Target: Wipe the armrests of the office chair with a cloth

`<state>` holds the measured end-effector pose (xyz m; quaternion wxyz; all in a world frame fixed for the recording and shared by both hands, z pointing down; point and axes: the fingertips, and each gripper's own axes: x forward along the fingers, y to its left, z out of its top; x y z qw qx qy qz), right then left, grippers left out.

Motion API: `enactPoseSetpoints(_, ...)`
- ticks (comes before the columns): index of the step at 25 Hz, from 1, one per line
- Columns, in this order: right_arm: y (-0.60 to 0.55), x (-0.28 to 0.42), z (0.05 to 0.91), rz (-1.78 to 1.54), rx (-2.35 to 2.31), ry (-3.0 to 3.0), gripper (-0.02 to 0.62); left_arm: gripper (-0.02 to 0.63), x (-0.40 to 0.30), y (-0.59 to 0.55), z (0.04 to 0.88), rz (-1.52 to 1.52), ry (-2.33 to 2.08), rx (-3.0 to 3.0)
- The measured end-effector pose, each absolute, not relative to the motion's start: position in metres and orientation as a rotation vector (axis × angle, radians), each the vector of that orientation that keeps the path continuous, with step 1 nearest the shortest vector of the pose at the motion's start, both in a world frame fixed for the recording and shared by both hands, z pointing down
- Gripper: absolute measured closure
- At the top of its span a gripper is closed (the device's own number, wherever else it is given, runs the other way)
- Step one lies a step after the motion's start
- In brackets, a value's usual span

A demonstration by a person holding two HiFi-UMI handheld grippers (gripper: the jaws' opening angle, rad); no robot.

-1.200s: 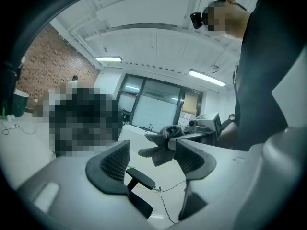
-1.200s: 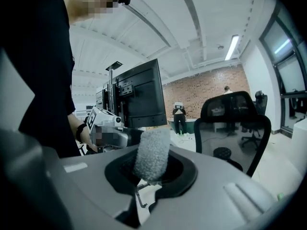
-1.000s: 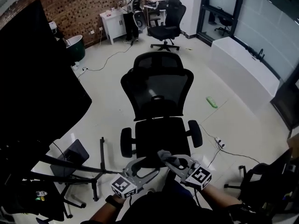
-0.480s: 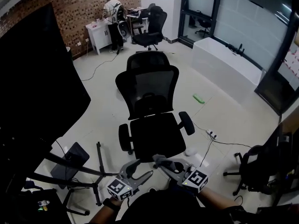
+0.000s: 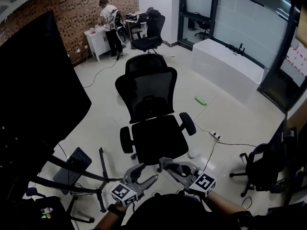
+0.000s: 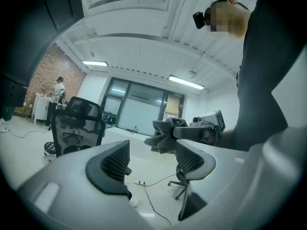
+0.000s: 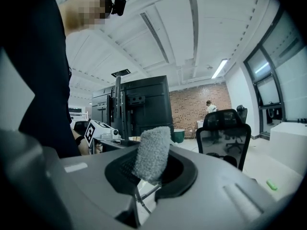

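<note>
We look down on a black mesh office chair on a pale tiled floor, seat toward us. It has 2 padded armrests, 1 at picture left and 1 at picture right. Neither gripper touches the chair, which stands a little beyond both.

At the bottom edge, 2 hand-held grippers point fwd, side by side. The left gripper has its 2 jaws spread apart w/ nothing btwn them; in the left gripper view only floor and room show through the gap. The right gripper has its jaws pressed onto a grey fuzzy cloth, which sticks up out of the pinch. In the left gripper view the cloth hangs bunched at the right gripper's tip, in the air, apart from the chair.

In the bkgd, a person stands at a white cabinet by a brick wall, w/ a 2nd black chair near. A small green object lies on the floor to picture right of the office chair. A power strip w/ cable lies nearer us. A long white counter runs along the windows. A large black panel fills the left side.
</note>
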<state>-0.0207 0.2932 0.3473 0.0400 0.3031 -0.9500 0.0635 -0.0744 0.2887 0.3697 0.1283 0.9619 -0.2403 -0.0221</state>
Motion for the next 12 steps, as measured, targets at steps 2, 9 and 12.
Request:
enactPoseSetpoints(2,0.298,-0.015,0.346,0.187,0.937,-2.913,0.559,0.279,-0.069,0.293,0.365,-0.07,-0.706,2.8)
enactPoseSetpoints(9,0.312,0.006,0.337,0.163,0.967,-2.93,0.559,0.281,-0.052,0.312,0.36,-0.082,-0.714,2.803)
enactPoseSetpoints(12,0.315,0.013,0.331,0.15,0.979,-2.939,0.56,0.281,-0.046,0.317,0.354,-0.086,-0.718,2.805)
